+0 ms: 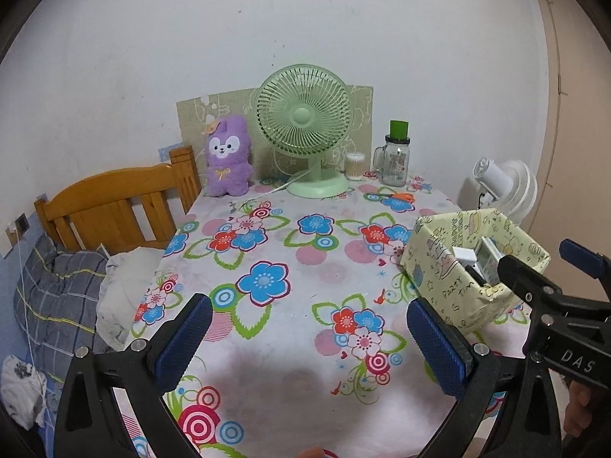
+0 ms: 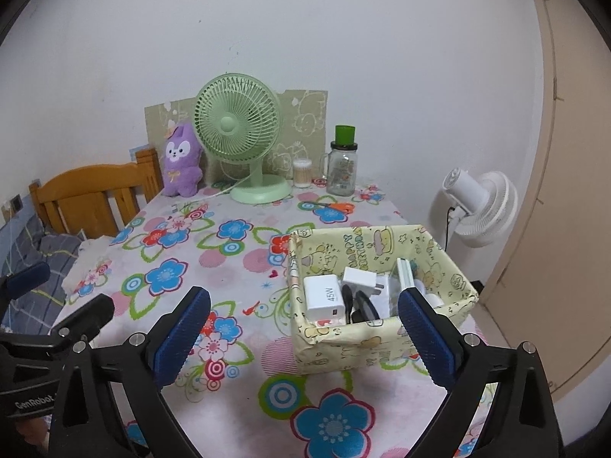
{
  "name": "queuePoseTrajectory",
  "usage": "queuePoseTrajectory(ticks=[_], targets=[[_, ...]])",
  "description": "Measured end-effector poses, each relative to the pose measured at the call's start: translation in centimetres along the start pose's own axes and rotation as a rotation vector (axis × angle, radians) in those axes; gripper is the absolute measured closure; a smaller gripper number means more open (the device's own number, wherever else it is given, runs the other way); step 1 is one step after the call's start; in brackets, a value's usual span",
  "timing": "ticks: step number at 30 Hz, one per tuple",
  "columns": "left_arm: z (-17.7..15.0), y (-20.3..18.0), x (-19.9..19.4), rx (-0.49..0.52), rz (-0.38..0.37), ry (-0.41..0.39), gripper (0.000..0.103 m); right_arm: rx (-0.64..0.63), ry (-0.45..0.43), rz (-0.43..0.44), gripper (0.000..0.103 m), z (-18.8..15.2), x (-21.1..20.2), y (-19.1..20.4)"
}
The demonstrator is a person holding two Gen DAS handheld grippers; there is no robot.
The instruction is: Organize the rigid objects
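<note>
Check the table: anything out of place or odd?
One thing: the scissors lie loose on the tablecloth near the jar, outside the box that holds the chargers. Nothing looks spilled or tipped; the green fan stands upright.

Both grippers angled downward, side by side: left gripper (image 1: 309,337) with jaws spread wide and nothing between the blue pads, right gripper (image 2: 303,330) likewise wide apart and empty, a bit of hand (image 1: 578,406) visible behind its frame.
</note>
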State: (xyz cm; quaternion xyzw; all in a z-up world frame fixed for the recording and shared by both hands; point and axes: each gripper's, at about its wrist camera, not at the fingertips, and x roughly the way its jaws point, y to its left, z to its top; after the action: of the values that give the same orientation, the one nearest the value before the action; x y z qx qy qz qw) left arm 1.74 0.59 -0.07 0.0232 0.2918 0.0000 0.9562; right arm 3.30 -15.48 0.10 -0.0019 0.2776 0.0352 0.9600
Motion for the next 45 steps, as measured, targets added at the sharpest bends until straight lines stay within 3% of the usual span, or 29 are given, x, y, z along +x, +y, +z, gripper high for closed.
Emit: queuePoseTrajectory(ticks=[45], targets=[[0.23, -0.93, -0.12, -0.004, -0.017, -0.024, 0.0, 0.031, -0.023, -0.01, 0.003, -0.14, -0.25, -0.89]])
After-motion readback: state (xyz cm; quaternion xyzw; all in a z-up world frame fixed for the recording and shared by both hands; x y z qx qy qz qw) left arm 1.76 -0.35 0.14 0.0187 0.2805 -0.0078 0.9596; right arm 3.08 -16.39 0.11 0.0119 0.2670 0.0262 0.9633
